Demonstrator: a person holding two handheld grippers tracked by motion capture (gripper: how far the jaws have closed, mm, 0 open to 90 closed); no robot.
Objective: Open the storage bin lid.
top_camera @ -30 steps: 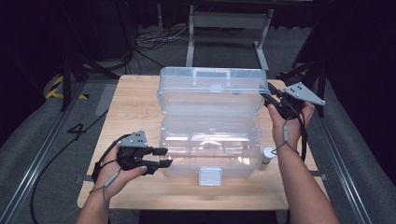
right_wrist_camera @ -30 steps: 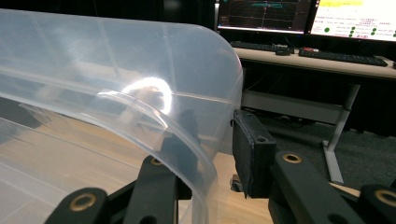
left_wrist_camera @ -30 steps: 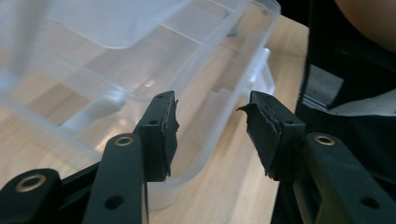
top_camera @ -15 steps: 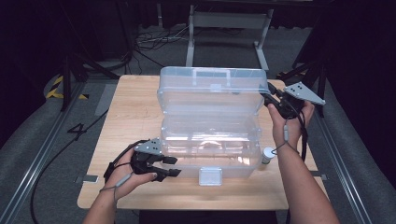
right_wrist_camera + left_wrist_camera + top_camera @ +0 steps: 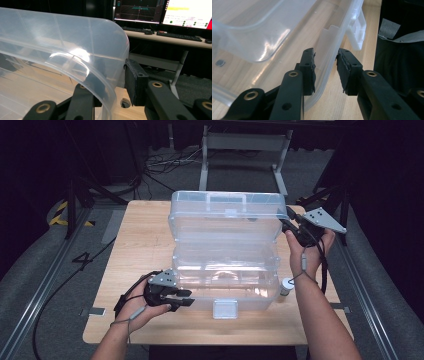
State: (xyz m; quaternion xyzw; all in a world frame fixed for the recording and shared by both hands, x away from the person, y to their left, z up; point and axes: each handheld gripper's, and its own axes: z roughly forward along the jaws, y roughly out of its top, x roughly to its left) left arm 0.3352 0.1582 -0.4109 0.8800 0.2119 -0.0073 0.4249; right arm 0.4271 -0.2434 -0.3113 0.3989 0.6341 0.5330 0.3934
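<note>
A clear plastic storage box (image 5: 225, 270) is sitting open in the middle of the wooden table (image 5: 135, 245), its lid (image 5: 227, 217) standing up at the far side and its white latch (image 5: 224, 309) hanging at the near edge.

The left gripper (image 5: 186, 299) is lying low at the box's near left corner, the hand resting on the table. In the left gripper view the box's front wall (image 5: 325, 62) is passing between the two black jaws: the left pad (image 5: 310, 67) is lying against the inner face of the wall, while the right pad (image 5: 342, 67) is standing just off the outer face with a sliver of table showing between. The jaws have just been closing around this wall, but the far pad is not yet pressing, so the claw is reading as released rather than clamped; the translucent plastic is blurring the contact on the inner side somewhat.

The right gripper (image 5: 289, 222) is reaching in at the right end of the raised lid. In the right gripper view the lid's rounded corner (image 5: 110, 57) is sitting between the jaws, the right pad (image 5: 135, 80) pressing flat on its outer face and the other jaw showing dimly through the plastic on the inside, so this claw is grasping the lid.

A small white-capped vial (image 5: 285, 286) is standing on the table just beside the box's right side, near the right forearm.
</note>
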